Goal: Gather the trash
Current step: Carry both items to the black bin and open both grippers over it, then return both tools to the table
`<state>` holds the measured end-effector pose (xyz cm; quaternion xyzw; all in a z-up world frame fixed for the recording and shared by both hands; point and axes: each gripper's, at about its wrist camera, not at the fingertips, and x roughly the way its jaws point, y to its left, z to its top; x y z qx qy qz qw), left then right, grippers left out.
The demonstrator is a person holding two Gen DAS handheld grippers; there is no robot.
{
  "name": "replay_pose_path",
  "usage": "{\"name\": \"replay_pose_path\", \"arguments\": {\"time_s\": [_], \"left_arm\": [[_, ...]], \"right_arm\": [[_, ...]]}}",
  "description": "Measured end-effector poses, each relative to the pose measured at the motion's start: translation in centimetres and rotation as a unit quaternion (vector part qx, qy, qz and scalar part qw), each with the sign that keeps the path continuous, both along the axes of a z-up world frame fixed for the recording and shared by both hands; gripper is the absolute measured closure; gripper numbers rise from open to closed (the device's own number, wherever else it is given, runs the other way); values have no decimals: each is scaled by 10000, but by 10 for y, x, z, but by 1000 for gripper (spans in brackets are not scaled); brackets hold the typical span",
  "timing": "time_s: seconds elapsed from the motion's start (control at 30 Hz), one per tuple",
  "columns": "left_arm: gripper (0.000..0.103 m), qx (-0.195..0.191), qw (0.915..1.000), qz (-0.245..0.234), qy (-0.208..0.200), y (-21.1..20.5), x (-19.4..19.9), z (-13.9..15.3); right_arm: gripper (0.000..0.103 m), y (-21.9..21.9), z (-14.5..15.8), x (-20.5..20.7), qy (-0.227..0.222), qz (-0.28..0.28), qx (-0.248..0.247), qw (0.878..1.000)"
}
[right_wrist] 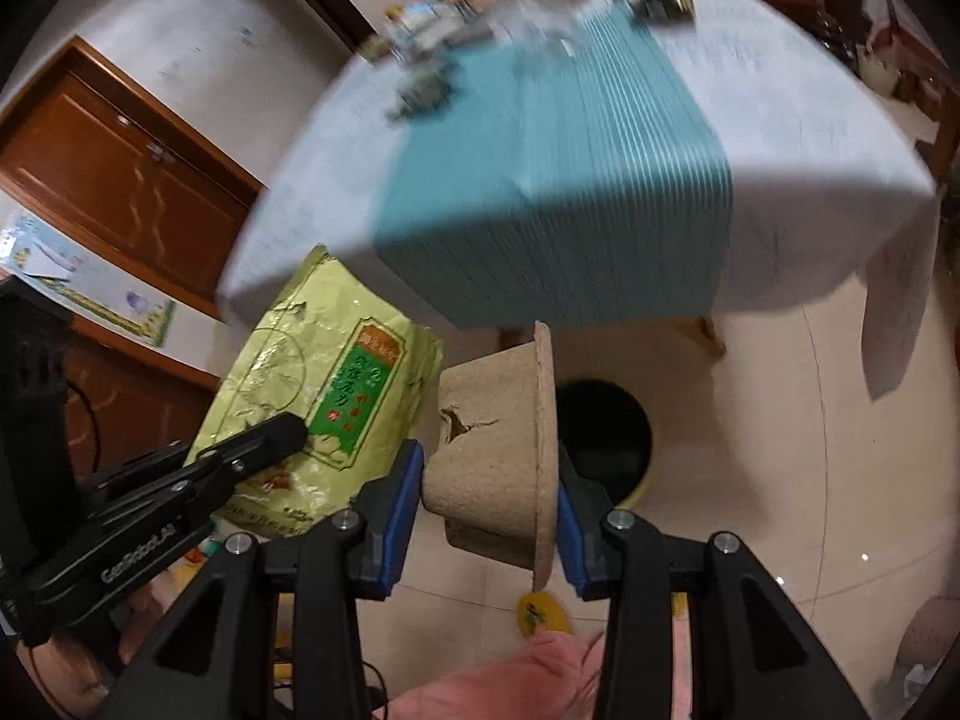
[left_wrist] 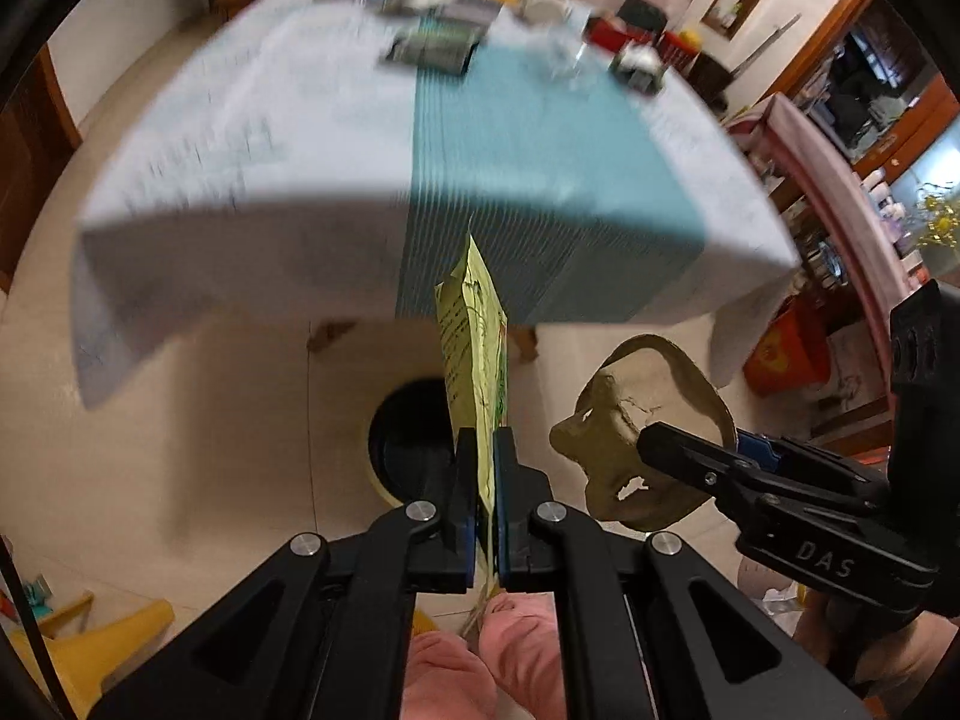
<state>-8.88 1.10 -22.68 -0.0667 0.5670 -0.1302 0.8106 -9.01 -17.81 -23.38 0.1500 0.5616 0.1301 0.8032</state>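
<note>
1. trash in both grips right now: the left gripper (left_wrist: 487,450) has its jaws pinched nearly flat on a yellow-green foil packet (left_wrist: 474,354), which stands edge-on above them.
2. right gripper (right_wrist: 489,480) sits partly open, its pads pressed against the base and rim of a torn pulp paper bowl (right_wrist: 498,450) held on its side.
3. outward to the landmark: the bin (right_wrist: 606,438), black-lined, on the floor just in front of the table (right_wrist: 780,138).
4. from the bin, the packet hangs just above and over its opening; the bowl is near its edge, it seems.
5. to do this well: centre each piece over the bin mouth before letting go, and open one jaw set at a time so the light packet doesn't flutter off to the floor.
</note>
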Motion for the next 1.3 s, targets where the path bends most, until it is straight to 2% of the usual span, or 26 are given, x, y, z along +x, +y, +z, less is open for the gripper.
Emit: {"name": "replay_pose_path", "arguments": {"time_s": [0.13, 0.17, 0.3, 0.37, 0.43, 0.5, 0.6, 0.73, 0.87, 0.93, 1.1, 1.3], "left_arm": [[101, 93, 9998, 100, 138, -7, 9, -72], [101, 115, 9997, 125, 149, -9, 12, -93], [97, 267, 9994, 197, 126, -17, 25, -161], [88, 391, 9989, 258, 74, -19, 34, -189], [68, 476, 9984, 311, 49, -19, 43, -209], [53, 520, 9978, 413, 56, -16, 51, -226], [42, 519, 9970, 565, 139, -7, 60, -238], [35, 606, 9944, 815, 304, 0, 68, -241], [25, 763, 9929, 889, 218, 4, 66, -228], [21, 857, 9924, 880, 124, 3, 63, -213], [21, 827, 9929, 853, -83, 6, 53, -155], [21, 900, 9919, 875, -179, 14, 43, -62]], "right_arm": [[62, -4, -77, 11, 258, -74, -213, 9994], [62, -5, -106, 16, 344, -93, -231, 9991], [62, -4, -180, 24, 457, -106, -341, 9983], [61, -2, -214, 31, 463, -93, -340, 9983], [61, 2, -239, 39, 425, -60, -313, 9986], [61, 5, -256, 45, 380, -60, -343, 9987], [53, 10, -278, 56, 496, -29, -324, 9982], [40, 11, -276, 57, 214, -118, -407, 9989], [37, 11, -253, 54, -193, -166, -597, 9979], [37, 12, -241, 55, -219, -145, -656, 9975], [37, 16, -200, 52, -104, 127, -689, 9975], [37, 24, -95, 34, -236, 423, -805, 9956]]}}
